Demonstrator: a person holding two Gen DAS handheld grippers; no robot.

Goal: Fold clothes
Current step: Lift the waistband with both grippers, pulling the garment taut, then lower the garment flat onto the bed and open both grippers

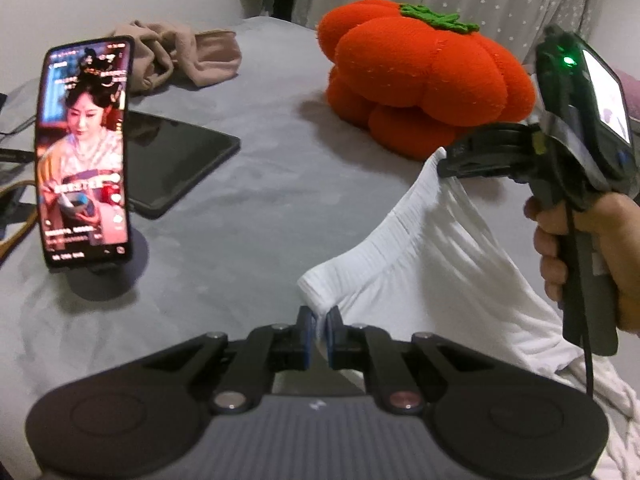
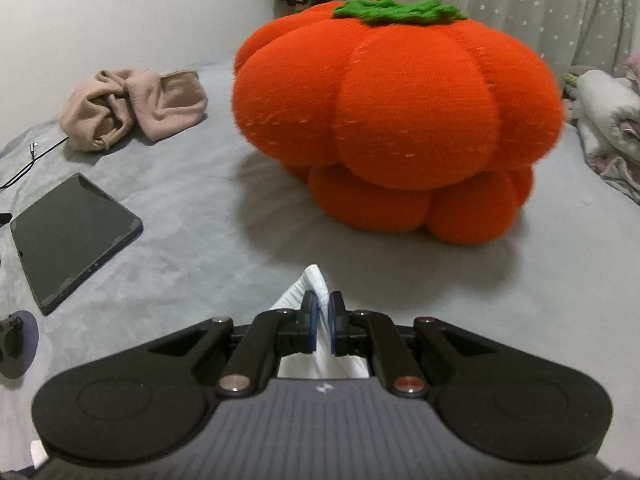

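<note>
We've got both hand-held grippers, left (image 1: 319, 326) & right (image 2: 324, 312), clenched on the white garment (image 1: 432, 264), lifted over the bed (image 1: 260, 200). Next, probably: spread it flat w/ even tension.

We see a white garment (image 1: 432, 256) of soft cloth, finely ribbed along its band, smooth below. The pumpkin cushion (image 2: 400, 120) is fuzzy orange knit with a green knitted stalk. The bed cover (image 2: 208, 248) looks matt grey — velvety, faintly mottled. The tablet (image 2: 72, 236) and phone (image 1: 84, 152) show glossy glass. A beige cloth (image 2: 136, 104) looks fleecy. The left gripper (image 1: 319, 322) is matt black plastic — with shiny metal pivots.
</note>
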